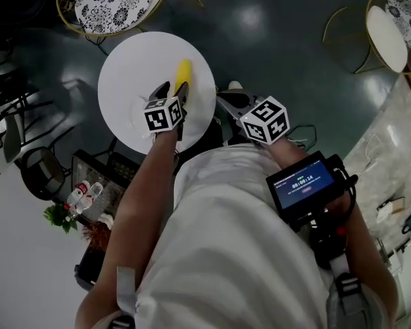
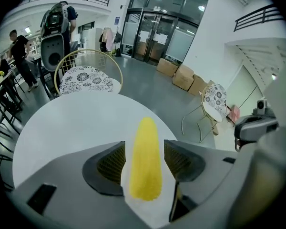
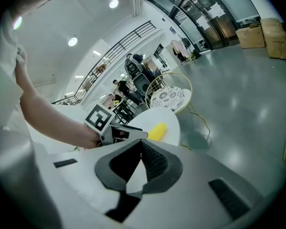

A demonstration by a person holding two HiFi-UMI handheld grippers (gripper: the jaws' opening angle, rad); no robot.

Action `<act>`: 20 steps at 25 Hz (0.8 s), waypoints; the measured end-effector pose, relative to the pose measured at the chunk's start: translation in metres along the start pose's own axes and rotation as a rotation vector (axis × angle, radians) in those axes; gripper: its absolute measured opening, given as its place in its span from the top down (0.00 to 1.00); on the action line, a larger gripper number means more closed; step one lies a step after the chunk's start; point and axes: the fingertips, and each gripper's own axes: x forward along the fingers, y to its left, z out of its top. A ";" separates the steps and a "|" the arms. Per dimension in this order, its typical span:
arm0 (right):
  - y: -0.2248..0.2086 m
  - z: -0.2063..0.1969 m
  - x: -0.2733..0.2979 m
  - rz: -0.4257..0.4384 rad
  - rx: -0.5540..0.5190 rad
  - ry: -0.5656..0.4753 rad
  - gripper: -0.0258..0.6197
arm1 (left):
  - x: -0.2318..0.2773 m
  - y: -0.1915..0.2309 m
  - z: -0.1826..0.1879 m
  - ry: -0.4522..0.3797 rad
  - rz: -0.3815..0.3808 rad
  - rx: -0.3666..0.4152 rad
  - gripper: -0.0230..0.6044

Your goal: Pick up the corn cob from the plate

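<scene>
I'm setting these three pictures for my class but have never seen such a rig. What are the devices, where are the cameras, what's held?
A person holds a two-jaw gripper in each hand. One picture comes from a head camera looking down; the others from cameras riding on each gripper. A yellow corn cob lies on the white round table. The left gripper has its jaws apart either side of it, seemingly unclamped. The right gripper is shut, empty, beside the table.
</scene>
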 end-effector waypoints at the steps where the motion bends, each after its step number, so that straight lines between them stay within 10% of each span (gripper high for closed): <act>1: 0.002 0.001 0.001 0.008 -0.008 0.004 0.95 | -0.006 0.002 -0.001 -0.015 0.002 -0.009 0.56; 8: 0.016 0.008 0.009 0.061 -0.067 0.037 0.95 | -0.038 0.001 -0.012 -0.060 0.008 -0.045 0.56; 20: 0.020 0.027 0.042 0.156 -0.193 0.125 0.95 | -0.091 0.014 -0.029 -0.206 0.110 -0.157 0.95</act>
